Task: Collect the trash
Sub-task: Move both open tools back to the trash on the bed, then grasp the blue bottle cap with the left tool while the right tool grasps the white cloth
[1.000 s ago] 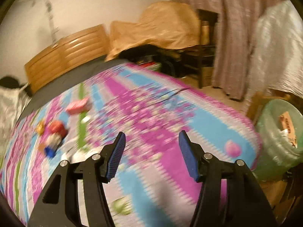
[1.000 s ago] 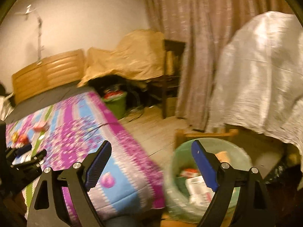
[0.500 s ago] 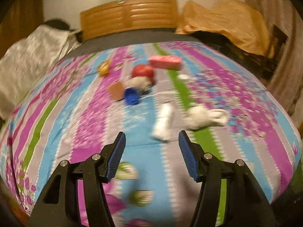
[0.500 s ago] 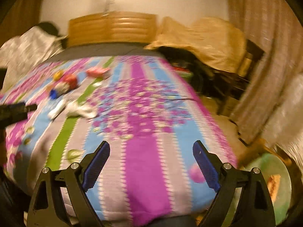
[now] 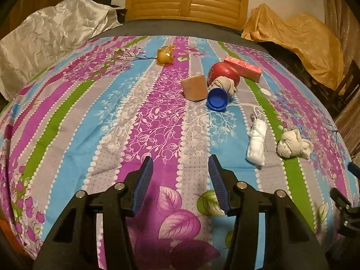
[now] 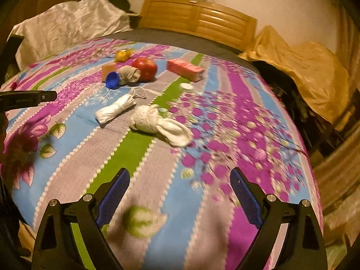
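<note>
Two grippers hang over a striped floral bedspread [image 5: 157,117] strewn with litter. In the left wrist view, the left gripper [image 5: 180,175] has its blue-padded jaws partly apart and closing, with only cloth showing between them. Ahead lies a cluster: a tan block [image 5: 194,88] touching a blue cap [image 5: 217,99], a crumpled grey wad [image 5: 225,85] and a red ball-like thing [image 5: 222,73] behind it. A pink box [image 5: 244,67] lies just beyond the ball, and a yellow wrapper [image 5: 165,55] sits apart toward the wooden headboard [image 5: 186,4]. To the right, a white rolled bundle with string [image 5: 257,139] lies near a cream crumpled wad [image 5: 292,146]. A small white lid [image 5: 266,91] rests on the green stripe.

In the right wrist view, the right gripper [image 6: 180,180] stands wide open and empty above the bedspread's near edge, which is blurred. The cream wad [image 6: 155,121] lies ahead between its fingers, the white bundle [image 6: 115,109] just left of it. A tip of the left gripper [image 6: 29,97] pokes in from the left edge.
</note>
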The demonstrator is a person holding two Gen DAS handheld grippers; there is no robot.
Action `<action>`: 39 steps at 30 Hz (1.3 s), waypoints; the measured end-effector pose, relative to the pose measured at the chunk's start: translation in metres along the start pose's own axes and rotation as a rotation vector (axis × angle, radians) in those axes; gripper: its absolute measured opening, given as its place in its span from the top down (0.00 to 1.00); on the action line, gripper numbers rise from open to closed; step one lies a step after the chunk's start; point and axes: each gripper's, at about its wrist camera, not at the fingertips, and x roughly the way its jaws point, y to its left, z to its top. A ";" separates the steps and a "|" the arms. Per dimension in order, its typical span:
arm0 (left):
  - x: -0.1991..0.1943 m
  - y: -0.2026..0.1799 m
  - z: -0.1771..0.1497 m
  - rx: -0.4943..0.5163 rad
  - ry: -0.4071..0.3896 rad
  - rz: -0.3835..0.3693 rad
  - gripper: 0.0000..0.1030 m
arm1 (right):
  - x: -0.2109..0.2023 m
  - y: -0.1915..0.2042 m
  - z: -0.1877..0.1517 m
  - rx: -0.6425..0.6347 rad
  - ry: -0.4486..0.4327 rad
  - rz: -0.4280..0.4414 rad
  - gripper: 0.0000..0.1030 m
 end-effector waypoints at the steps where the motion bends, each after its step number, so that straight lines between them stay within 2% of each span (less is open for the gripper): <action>1: 0.003 -0.001 0.002 0.009 0.001 -0.006 0.52 | 0.005 0.000 0.002 -0.005 0.003 0.000 0.12; 5: 0.017 -0.008 0.013 0.033 -0.005 -0.023 0.52 | 0.031 -0.006 0.018 -0.011 0.012 0.014 0.12; 15: 0.063 -0.039 0.053 0.065 -0.023 -0.070 0.52 | 0.094 -0.013 0.054 -0.076 0.023 0.123 0.12; 24: 0.098 -0.060 0.078 0.064 -0.022 -0.111 0.52 | 0.107 -0.020 0.062 -0.025 0.021 0.203 0.12; 28: 0.122 -0.061 0.086 0.043 0.027 -0.122 0.52 | 0.106 -0.018 0.064 -0.018 0.031 0.296 0.12; 29: 0.126 -0.059 0.086 0.038 0.036 -0.125 0.53 | 0.110 -0.015 0.064 -0.029 0.052 0.329 0.11; 31: 0.132 -0.057 0.085 0.037 0.054 -0.131 0.70 | 0.119 -0.009 0.064 -0.049 0.083 0.327 0.11; 33: 0.131 -0.054 0.083 0.038 0.055 -0.135 0.87 | 0.124 -0.005 0.061 -0.044 0.114 0.360 0.24; 35: 0.125 -0.048 0.079 0.026 0.046 -0.150 0.87 | 0.120 -0.003 0.059 -0.028 0.103 0.380 0.49; 37: 0.116 -0.041 0.075 0.014 0.030 -0.149 0.87 | 0.113 0.001 0.055 -0.027 0.103 0.390 0.64; 39: 0.101 -0.031 0.067 -0.008 0.016 -0.147 0.87 | 0.106 0.005 0.050 -0.027 0.099 0.382 0.67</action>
